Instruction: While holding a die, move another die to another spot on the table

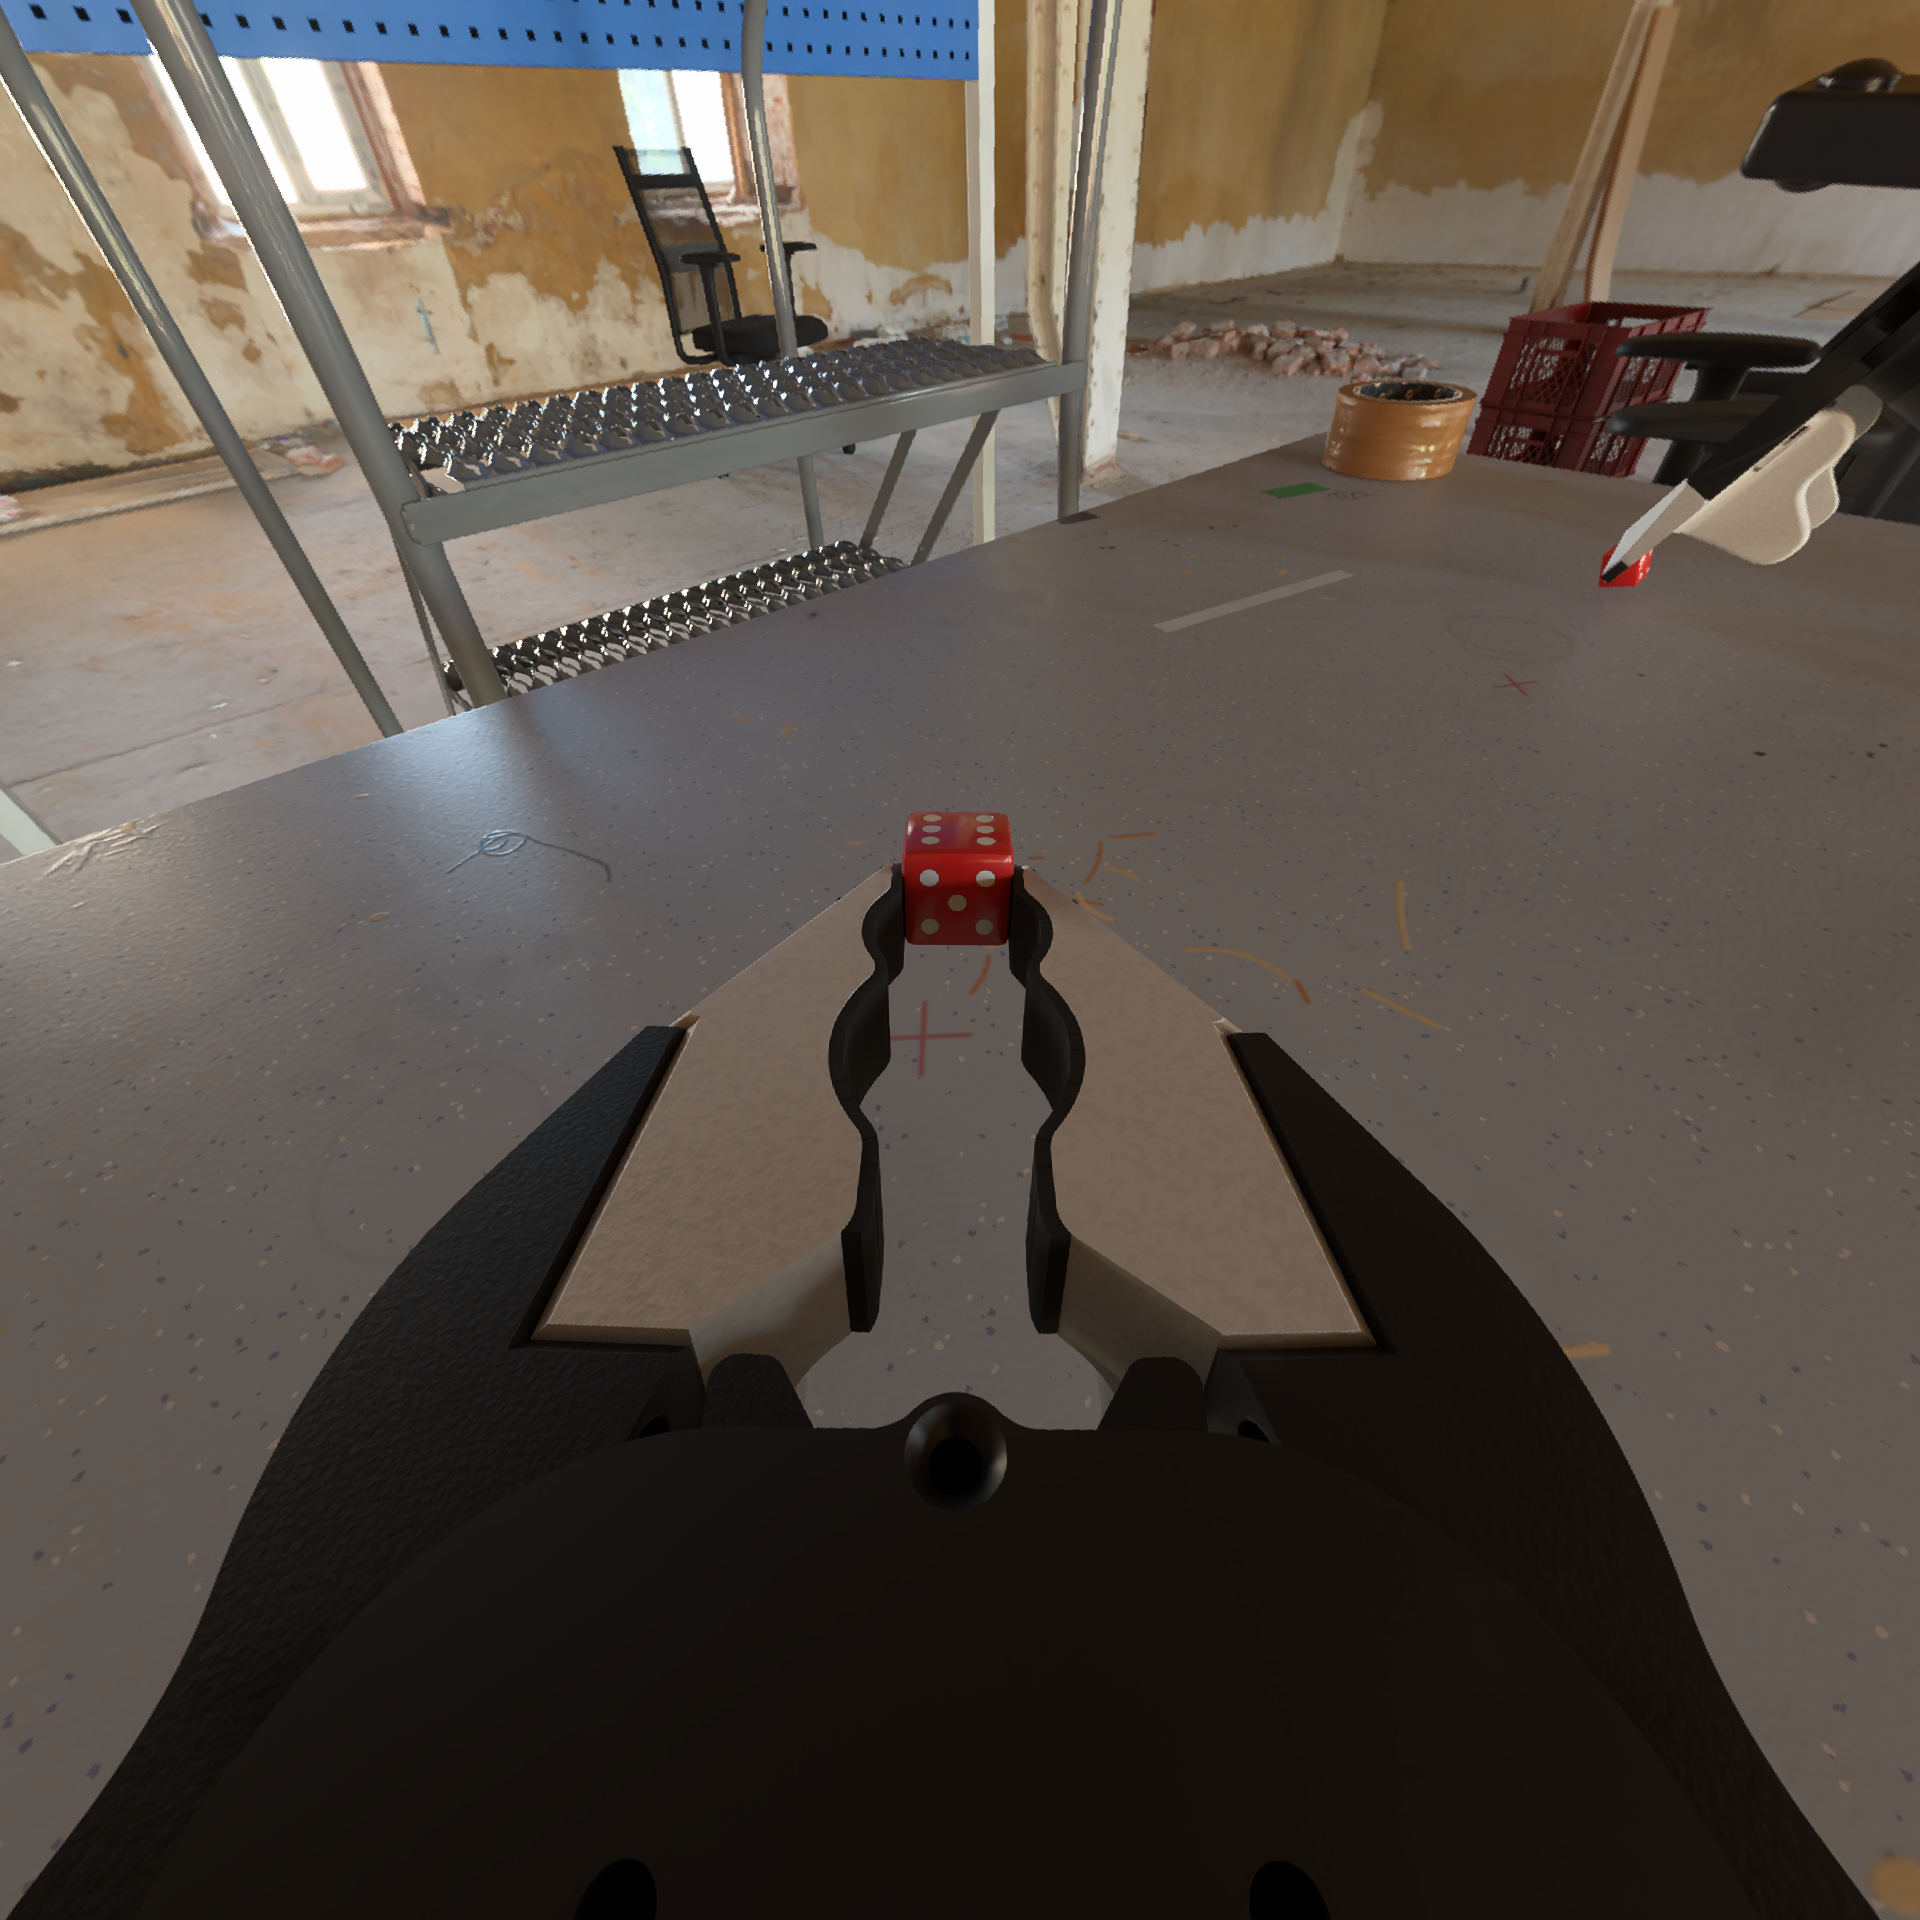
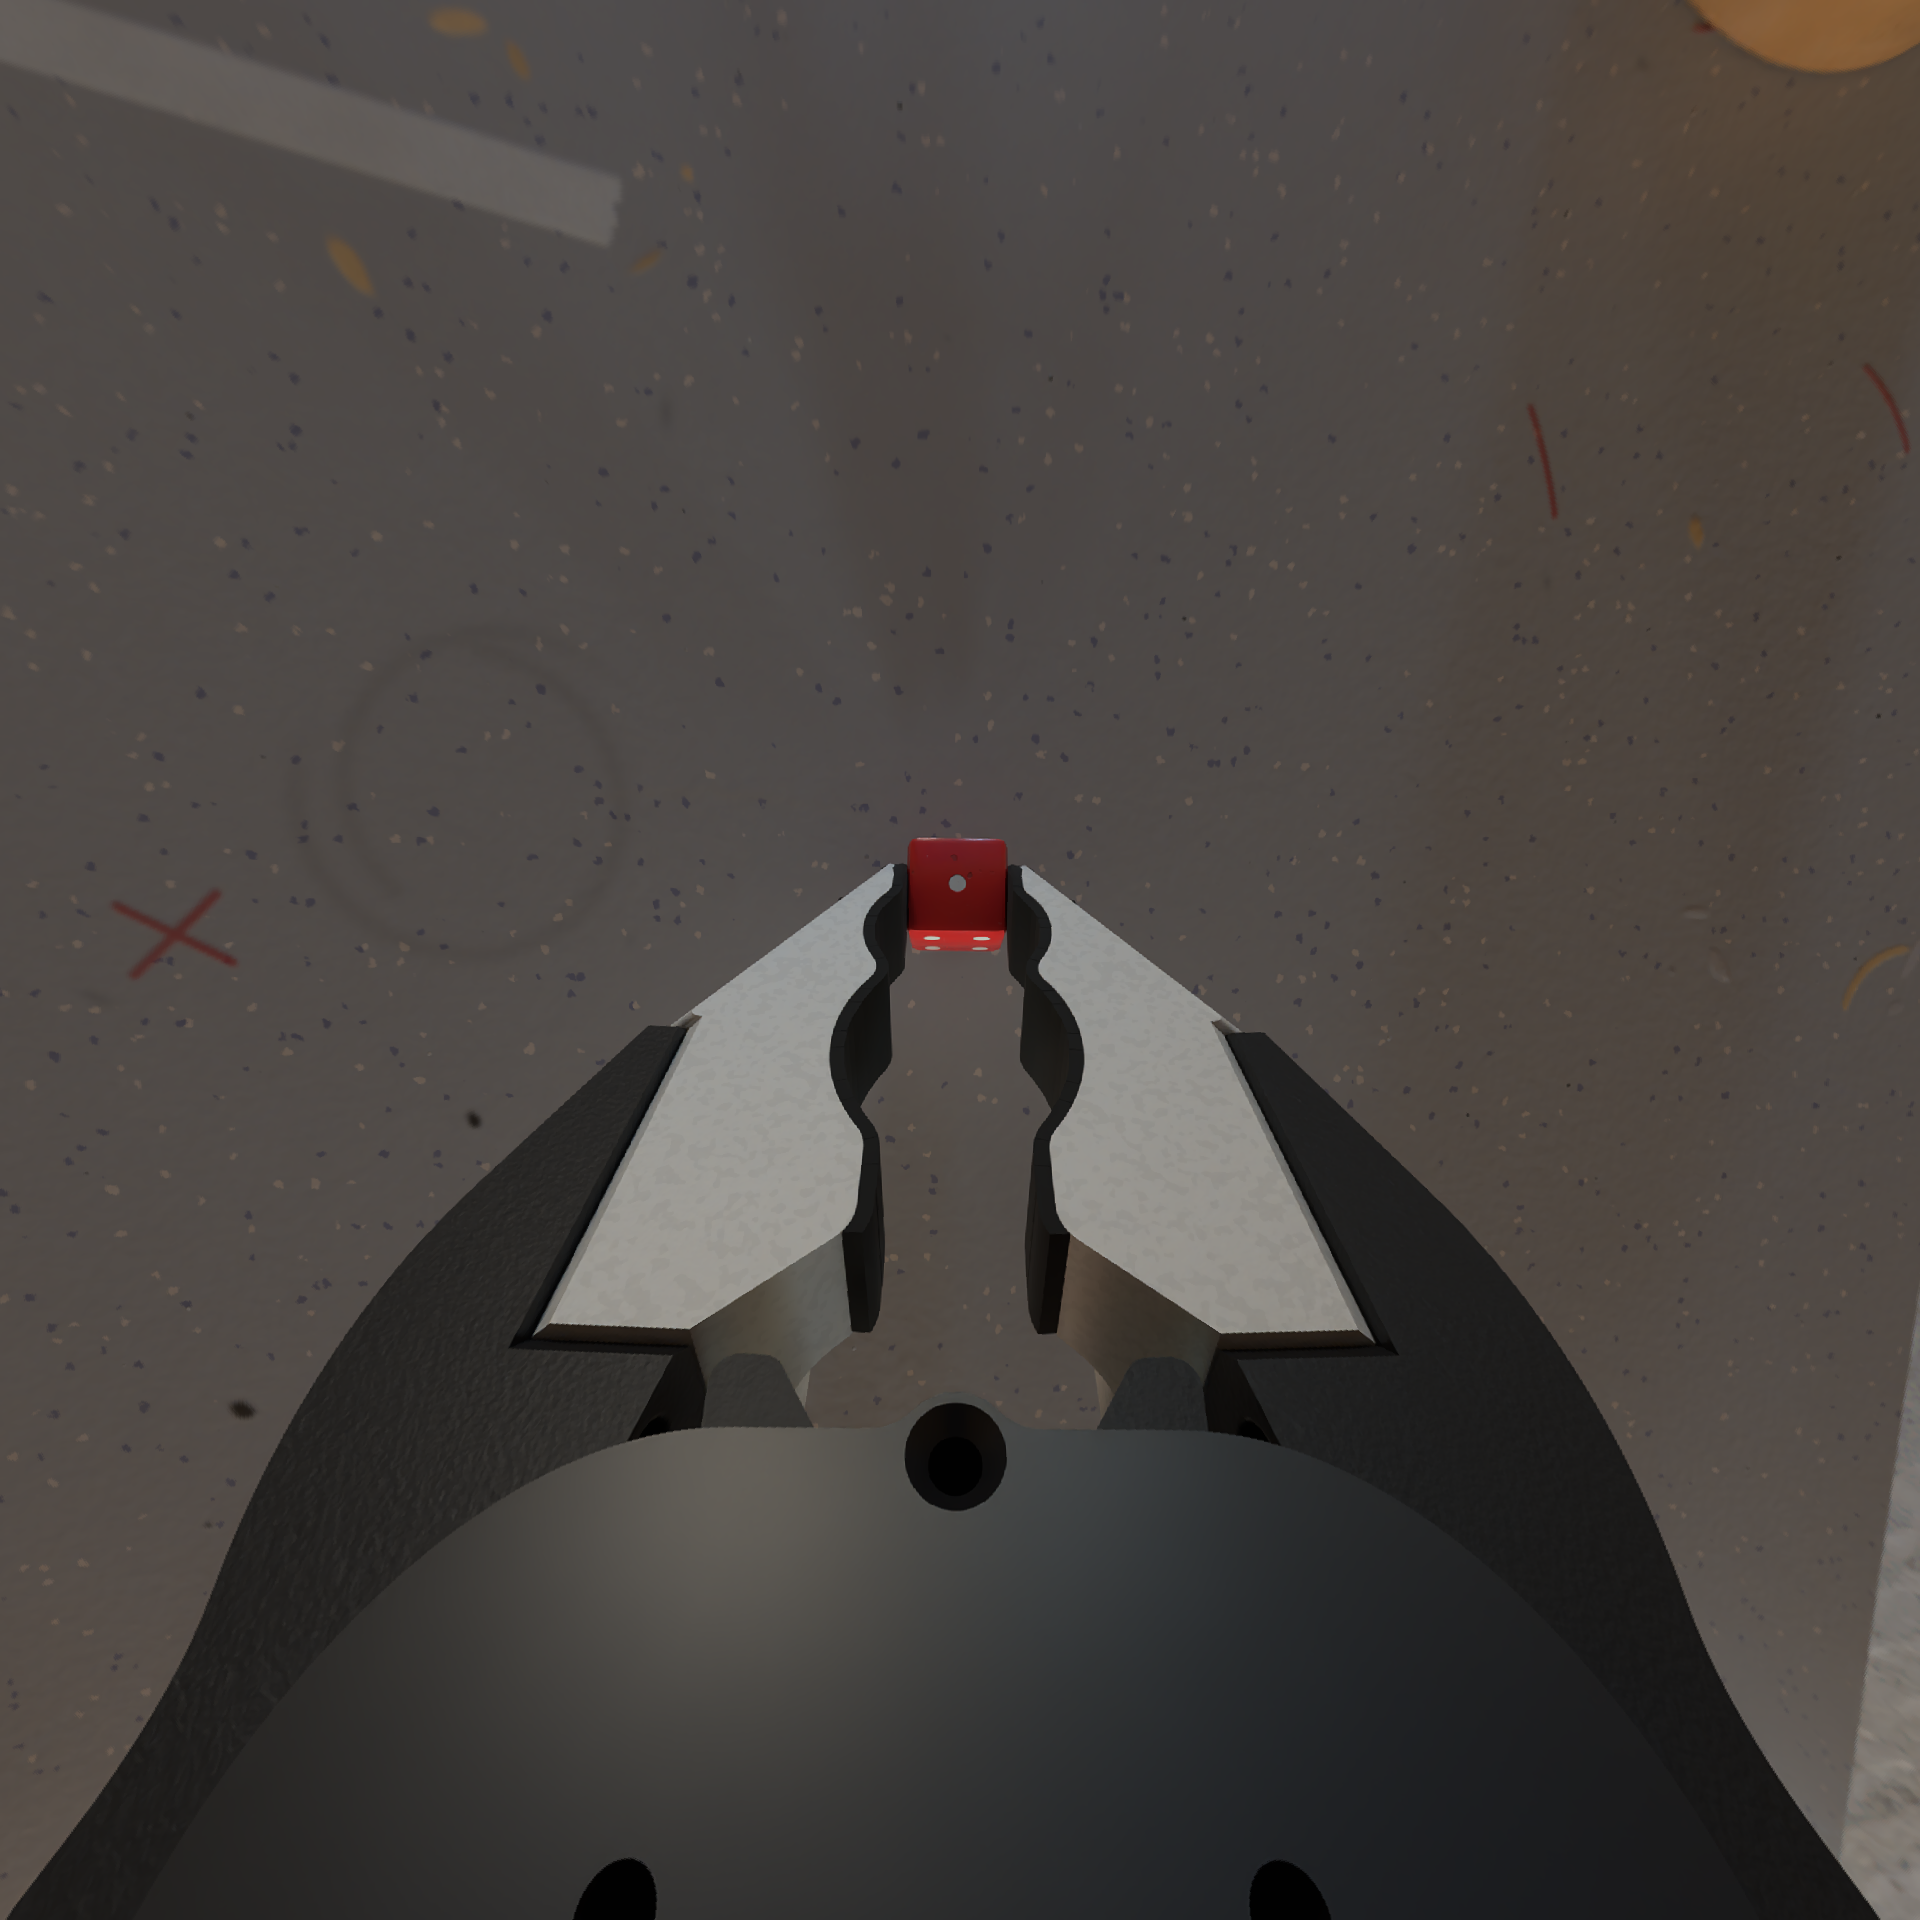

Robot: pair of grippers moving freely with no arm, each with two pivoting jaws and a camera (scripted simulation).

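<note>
My left gripper (image 1: 957, 894) is shut on a red die (image 1: 957, 875) with white pips, held at its fingertips just above the grey speckled table (image 1: 623, 1039). My right gripper (image 2: 957, 904) is shut on a second red die (image 2: 957, 888), and it points steeply down at the table. In the left wrist view the right gripper (image 1: 1621, 566) shows at the far right with its red die (image 1: 1629, 570) close to the tabletop; I cannot tell whether the die touches the table.
A roll of brown tape (image 1: 1400, 429) stands at the table's far edge, with a green mark (image 1: 1294, 490) and a white strip (image 1: 1252, 601) nearby. Red crosses (image 1: 928, 1036) (image 2: 175, 932) mark the table. A metal shelf rack (image 1: 717, 426) stands beyond the left edge.
</note>
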